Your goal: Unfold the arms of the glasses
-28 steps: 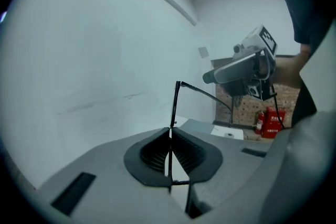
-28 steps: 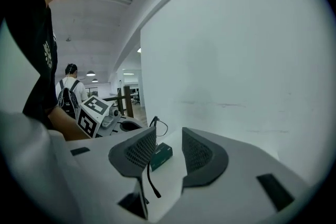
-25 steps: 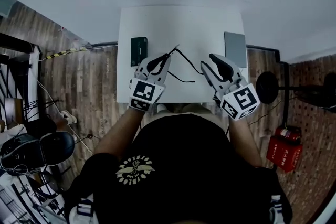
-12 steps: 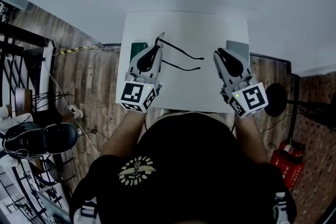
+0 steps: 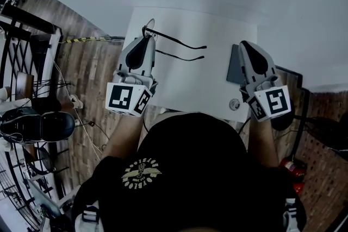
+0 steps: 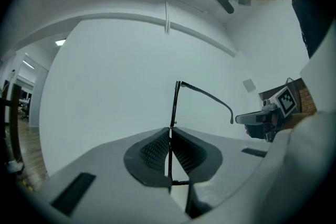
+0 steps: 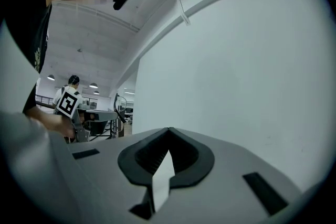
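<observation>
Both arms of the glasses stand unfolded above the table, head view. Left gripper view: my left hand-held gripper pinches their front. Right gripper view: my right hand-held gripper, shut and empty. Unfolding looks finished.

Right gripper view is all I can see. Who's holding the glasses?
Observer: The left hand-held gripper has them. It is shut on the front of the glasses.
Operator: Are the arms sticking out?
Observer: Yes. In the head view both arms stick out to the right, over the white table.
Operator: Is anything else on the table?
Observer: A flat grey pad lies at its right edge.
</observation>
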